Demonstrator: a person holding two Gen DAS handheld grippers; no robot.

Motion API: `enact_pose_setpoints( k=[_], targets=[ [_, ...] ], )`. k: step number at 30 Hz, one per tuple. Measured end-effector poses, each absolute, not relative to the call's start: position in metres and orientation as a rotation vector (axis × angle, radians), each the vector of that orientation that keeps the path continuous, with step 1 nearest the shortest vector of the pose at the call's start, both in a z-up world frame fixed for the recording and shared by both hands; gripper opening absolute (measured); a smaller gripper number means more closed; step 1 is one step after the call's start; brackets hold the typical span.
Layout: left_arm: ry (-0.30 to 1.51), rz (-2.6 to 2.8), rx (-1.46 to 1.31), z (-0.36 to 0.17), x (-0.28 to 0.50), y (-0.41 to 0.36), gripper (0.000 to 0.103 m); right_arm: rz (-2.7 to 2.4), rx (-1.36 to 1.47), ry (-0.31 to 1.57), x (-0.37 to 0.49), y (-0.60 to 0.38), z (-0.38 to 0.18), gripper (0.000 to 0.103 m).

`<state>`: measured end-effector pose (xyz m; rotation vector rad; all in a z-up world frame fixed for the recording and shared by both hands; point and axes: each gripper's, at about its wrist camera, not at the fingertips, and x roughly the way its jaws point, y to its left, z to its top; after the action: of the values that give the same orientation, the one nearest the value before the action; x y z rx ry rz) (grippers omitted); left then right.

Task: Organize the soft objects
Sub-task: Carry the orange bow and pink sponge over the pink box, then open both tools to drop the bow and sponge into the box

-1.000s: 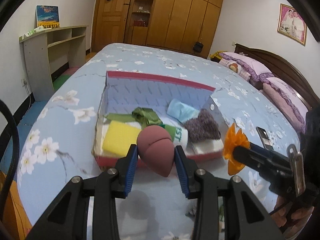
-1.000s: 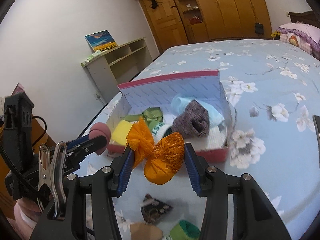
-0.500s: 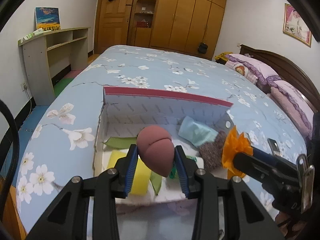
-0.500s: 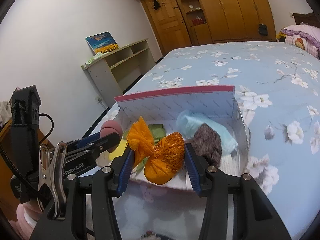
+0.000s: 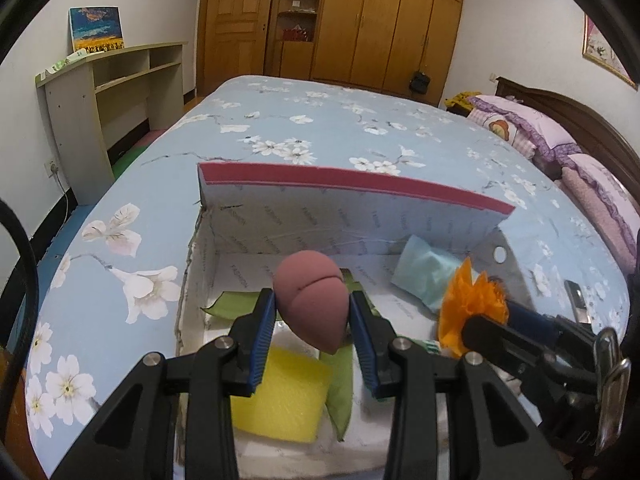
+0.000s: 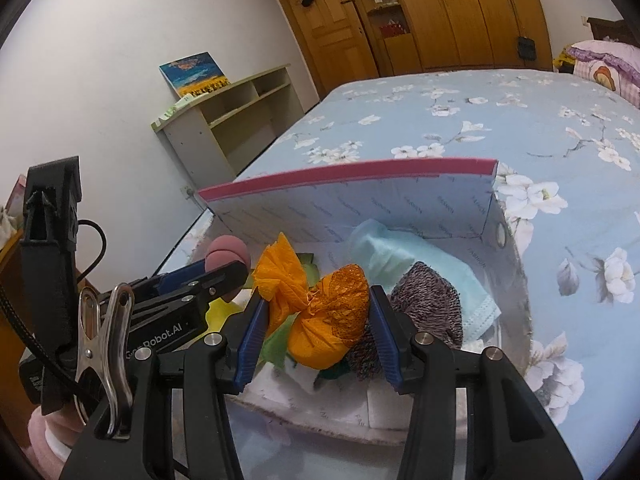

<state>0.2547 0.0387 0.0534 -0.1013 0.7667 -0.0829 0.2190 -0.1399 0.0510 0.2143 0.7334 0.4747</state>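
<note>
My left gripper (image 5: 312,320) is shut on a mauve makeup sponge (image 5: 310,298) and holds it above the open shoebox (image 5: 352,184), over a yellow sponge (image 5: 276,396) and green cloth (image 5: 340,384). My right gripper (image 6: 316,328) is shut on an orange cloth bundle (image 6: 320,316) above the box's middle; the bundle also shows in the left wrist view (image 5: 468,304). A light blue cloth (image 6: 400,256) and a brown knitted piece (image 6: 428,304) lie in the box's right part.
The box sits on a blue flowered bedspread (image 5: 320,128). A shelf unit (image 5: 104,96) stands at the left wall, wardrobes (image 5: 360,20) behind, pillows (image 5: 528,128) at the right. A phone (image 5: 576,300) lies right of the box.
Both grippers have moved forward with their objects, from in front of the box to above its inside. Both stay shut.
</note>
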Motion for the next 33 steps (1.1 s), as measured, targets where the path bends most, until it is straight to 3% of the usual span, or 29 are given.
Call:
enact_pose_setpoints(
  k=[13, 18, 33],
  targets=[
    [0.812, -0.066, -0.117, 0.03, 0.273, 0.042, 0.041, 0.45, 0.2, 0.749, 0.232, -0.136, 0.031, 0.052],
    [0.791, -0.052, -0.107, 0.034, 0.271, 0.041, 0.058, 0.448, 0.197, 0.734, 0.23, -0.137, 0.031, 0.054],
    [0.759, -0.046, -0.11, 0.057, 0.242, 0.042, 0.058, 0.445, 0.218, 0.694, 0.216, -0.151, 0.051, 0.063]
  ],
)
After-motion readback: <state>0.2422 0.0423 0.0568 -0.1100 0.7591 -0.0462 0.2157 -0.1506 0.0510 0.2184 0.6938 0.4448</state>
